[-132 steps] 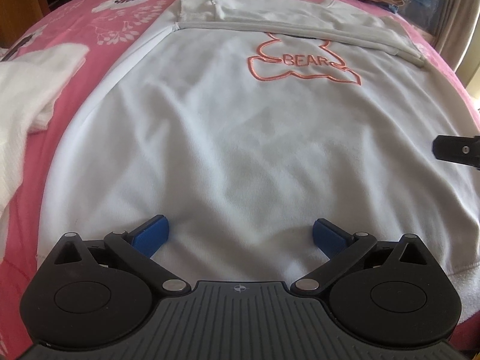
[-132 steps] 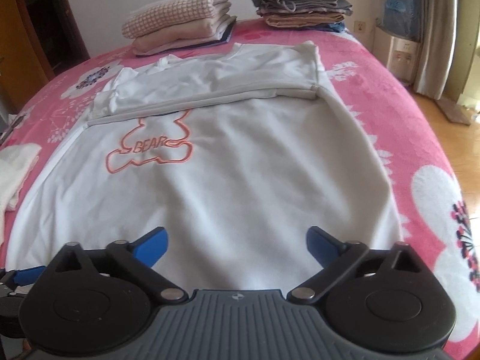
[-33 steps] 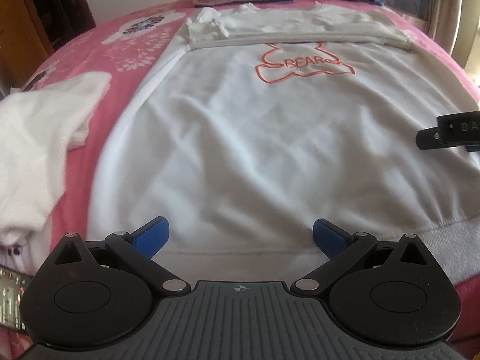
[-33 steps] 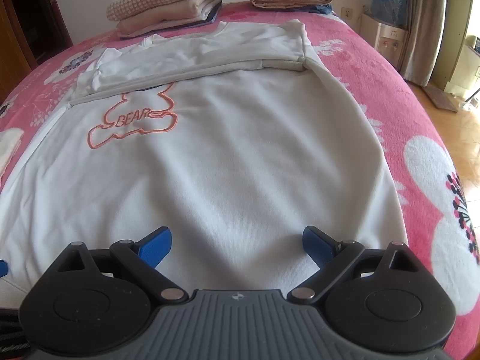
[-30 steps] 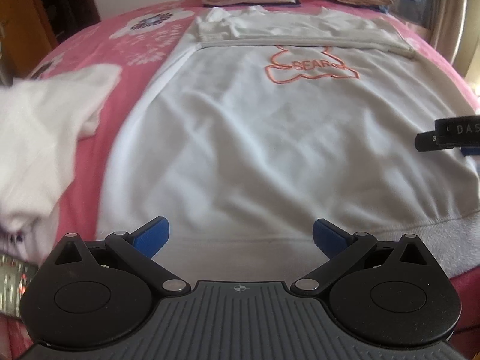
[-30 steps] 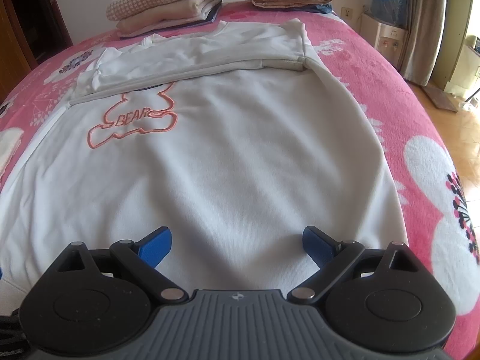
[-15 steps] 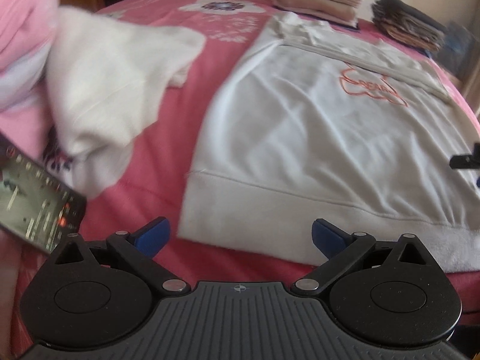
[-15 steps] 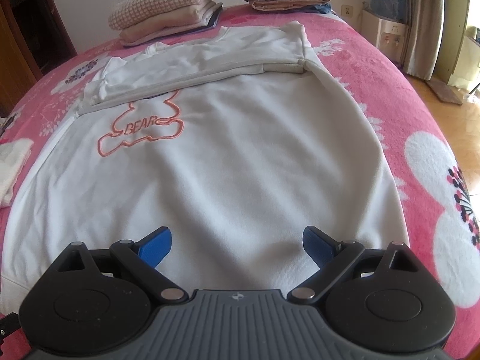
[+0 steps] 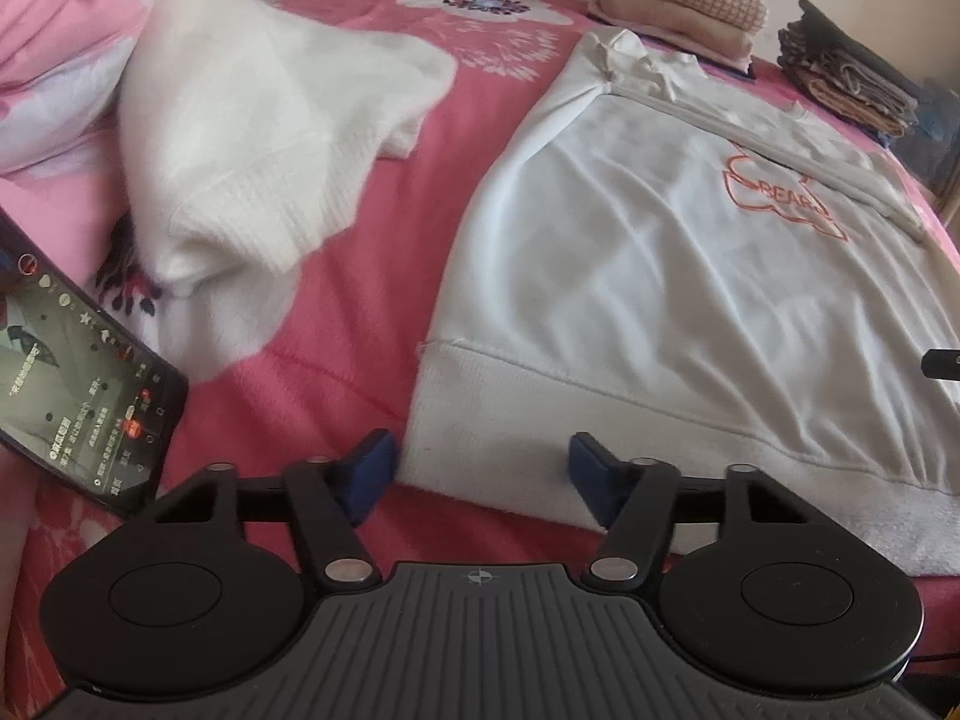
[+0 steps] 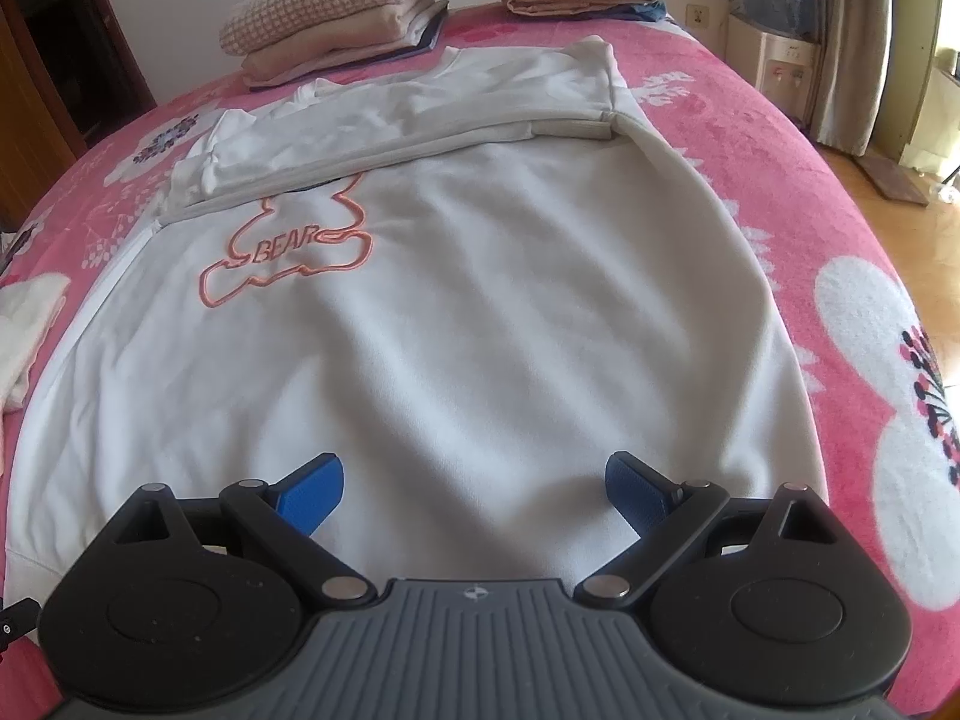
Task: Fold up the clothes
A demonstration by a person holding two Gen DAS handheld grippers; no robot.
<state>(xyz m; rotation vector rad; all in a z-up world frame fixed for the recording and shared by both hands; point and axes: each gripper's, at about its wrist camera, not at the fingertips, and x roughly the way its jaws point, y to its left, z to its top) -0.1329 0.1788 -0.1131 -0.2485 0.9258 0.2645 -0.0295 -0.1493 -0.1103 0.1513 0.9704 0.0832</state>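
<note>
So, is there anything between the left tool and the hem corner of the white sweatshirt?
Nothing visible. The left tool has been closing and already straddles the sweatshirt hem corner; its pads do not yet press it. The phone and the white knit lie off to the side.

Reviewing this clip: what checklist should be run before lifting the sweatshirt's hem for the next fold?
1. Left tongs at hem corner: ok; jaws have just been closing, corner between them, not pinched.
2. Right tongs gripping the hem: not ok; open over the sweatshirt.
3. Sleeves folded across the chest: ok.
4. Sweatshirt flat: ok, shallow wrinkles only.
5. Phone clear of the sweatshirt: ok.
</note>
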